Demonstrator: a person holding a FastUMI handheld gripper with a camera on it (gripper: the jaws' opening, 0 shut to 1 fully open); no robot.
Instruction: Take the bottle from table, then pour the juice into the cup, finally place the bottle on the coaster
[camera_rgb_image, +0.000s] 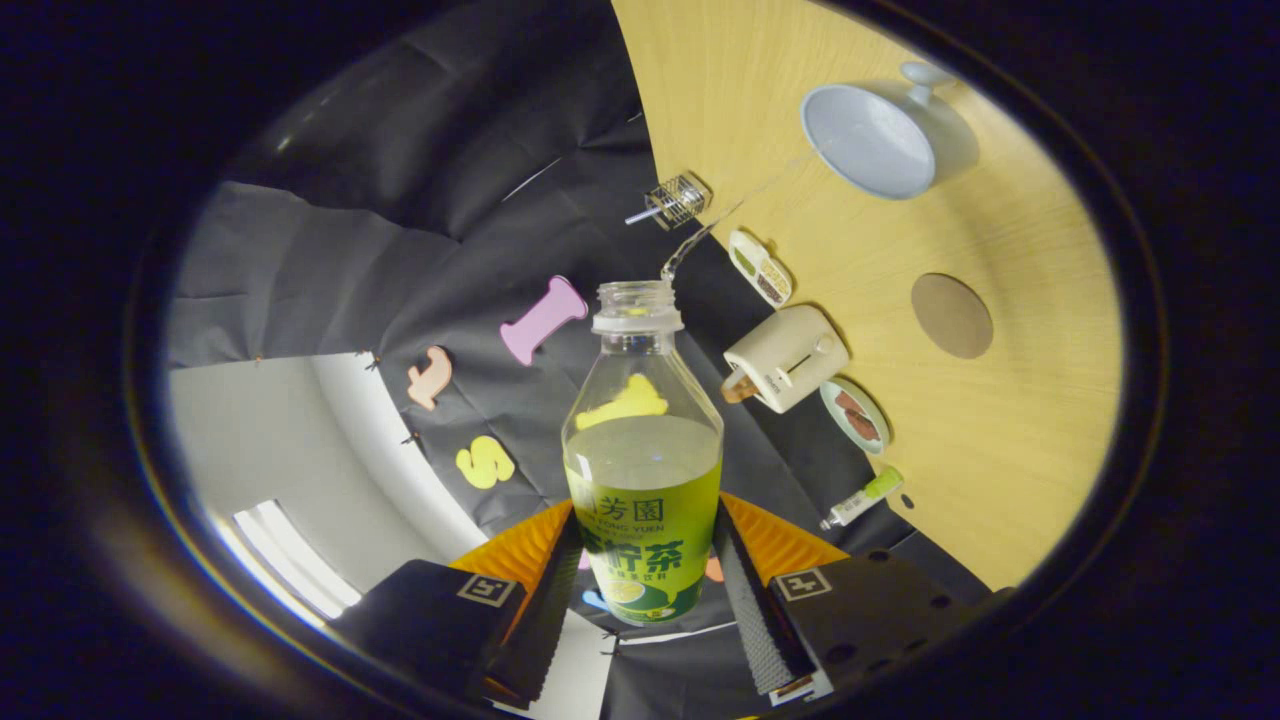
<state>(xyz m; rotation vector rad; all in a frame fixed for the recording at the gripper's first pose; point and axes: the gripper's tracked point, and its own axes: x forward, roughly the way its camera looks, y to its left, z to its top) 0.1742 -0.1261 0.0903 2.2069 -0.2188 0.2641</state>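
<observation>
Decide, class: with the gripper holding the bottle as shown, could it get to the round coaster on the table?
Probably yes. The gripper has its jaws shut on the bottle, mid-pour toward the cup. The coaster lies bare on the table, with nothing standing on it; the toaster sits beside it, apart.

— How is your gripper (645, 590) sitting?

— Your view is rolled hard over to one side, so your wrist is turned well away from level. Your two fingers (545, 590) rise from the bottom of the view and stand close together, one on each flank of the bottle (643, 470).

— Are your jaws closed on it?

— Yes. Both press against the lower, labelled part of the bottle from opposite sides, and you hold it clamped between them, clear of the surface (1000, 420).

— And how far up do they reach?

— Your fingertips end around the label's upper half; the neck and open mouth stand beyond them, straight ahead along your fingers.
</observation>
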